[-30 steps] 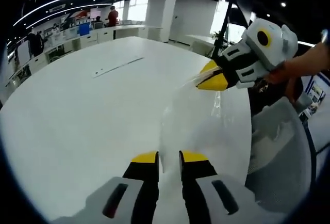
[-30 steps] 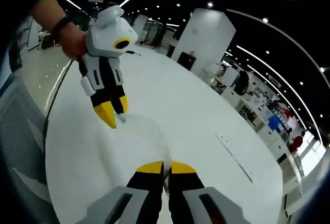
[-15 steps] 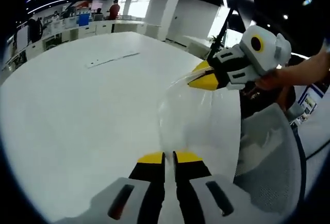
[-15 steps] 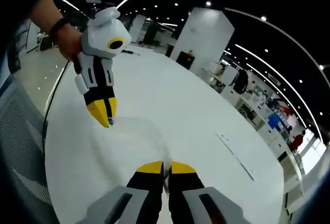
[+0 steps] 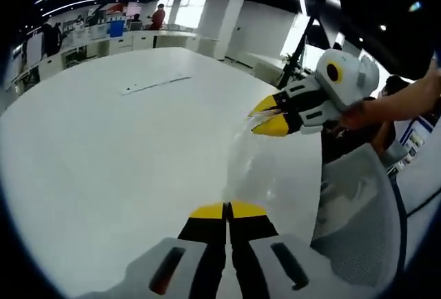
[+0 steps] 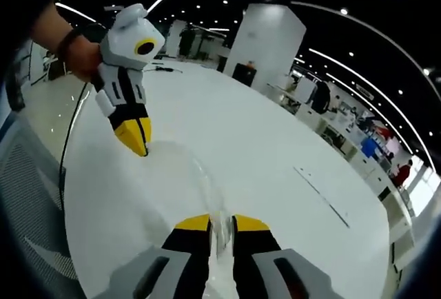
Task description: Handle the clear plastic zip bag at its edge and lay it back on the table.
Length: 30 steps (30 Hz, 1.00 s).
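Note:
The clear zip bag (image 5: 265, 168) stretches over the white table (image 5: 103, 147) between my two grippers. In the left gripper view, my left gripper (image 5: 227, 209) has its jaws pressed together on the bag's near edge. The right gripper (image 5: 270, 116) comes in from the right at the bag's far edge. In the right gripper view, my right gripper (image 6: 222, 222) shows a gap between its jaws, and the edge of the bag (image 6: 186, 175) stands in that gap. The left gripper (image 6: 132, 139) sits there at the bag's far corner, shut.
A grey mesh chair (image 5: 358, 223) stands at the table's edge by the person's arm, also seen as the chair (image 6: 27, 196). A thin slot cover (image 5: 155, 84) lies in the tabletop farther off. Desks and people are far behind.
My left gripper's jaws have shut on the bag's edge. The right gripper's jaws have parted a little. Both views have shifted slightly with the hands.

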Tool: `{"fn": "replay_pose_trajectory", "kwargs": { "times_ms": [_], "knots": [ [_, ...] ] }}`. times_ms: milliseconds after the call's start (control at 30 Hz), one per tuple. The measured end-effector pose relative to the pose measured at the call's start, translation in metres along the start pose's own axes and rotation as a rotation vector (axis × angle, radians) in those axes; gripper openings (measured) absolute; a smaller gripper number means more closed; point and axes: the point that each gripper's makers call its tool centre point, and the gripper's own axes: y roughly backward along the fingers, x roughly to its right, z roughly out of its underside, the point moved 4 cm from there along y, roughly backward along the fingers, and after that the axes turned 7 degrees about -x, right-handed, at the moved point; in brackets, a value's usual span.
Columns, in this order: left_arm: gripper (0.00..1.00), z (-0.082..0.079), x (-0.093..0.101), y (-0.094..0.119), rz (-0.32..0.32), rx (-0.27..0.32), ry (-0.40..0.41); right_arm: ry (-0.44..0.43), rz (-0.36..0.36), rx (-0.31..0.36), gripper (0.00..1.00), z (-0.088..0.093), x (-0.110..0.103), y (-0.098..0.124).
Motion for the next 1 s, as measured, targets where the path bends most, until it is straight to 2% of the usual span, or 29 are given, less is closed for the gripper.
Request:
{"fn": "replay_pose_trajectory", "kwargs": {
  "times_ms": [67,100,233,333,500,600,667,767,800,833,967,1000],
  "knots": [
    [0.0,0.0,-0.008,-0.001,-0.033,-0.008,-0.039,0.008,-0.003,-0.002,0.22,-0.001,-0.002,0.001],
    [0.0,-0.005,-0.003,0.0,-0.066,-0.024,-0.09,0.022,-0.001,-0.004,0.22,-0.002,-0.003,0.004],
    [0.0,-0.01,-0.008,-0.002,-0.113,-0.035,-0.159,0.041,0.011,0.003,0.23,-0.005,0.003,0.005],
    [0.0,-0.016,-0.007,-0.001,-0.148,-0.029,-0.177,0.055,0.024,0.005,0.23,-0.006,0.007,0.003],
    [0.0,-0.028,-0.03,0.003,-0.223,-0.011,-0.19,0.057,0.03,0.015,0.23,-0.01,0.009,0.003],
    [0.0,-0.042,-0.039,0.009,-0.271,0.013,-0.19,0.061,0.018,0.011,0.23,-0.012,0.004,0.002],
    [0.0,-0.048,-0.056,0.01,-0.296,0.028,-0.198,0.062,0.015,0.01,0.23,-0.013,0.003,-0.001],
    [0.0,-0.066,-0.064,0.023,-0.375,0.049,-0.258,0.057,0.013,0.007,0.23,-0.015,0.002,-0.002],
    [0.0,-0.072,-0.066,0.026,-0.384,0.061,-0.262,0.053,0.012,0.006,0.23,-0.015,0.001,-0.001],
    [0.0,-0.085,-0.063,0.037,-0.412,0.082,-0.283,0.046,0.01,0.008,0.23,-0.016,0.001,-0.002],
    [0.0,-0.114,-0.064,0.056,-0.488,0.127,-0.357,0.037,0.011,0.007,0.23,-0.019,0.001,-0.004],
    [0.0,-0.124,-0.061,0.063,-0.502,0.155,-0.368,0.037,0.014,0.008,0.23,-0.02,0.001,-0.005]
  ]
}}
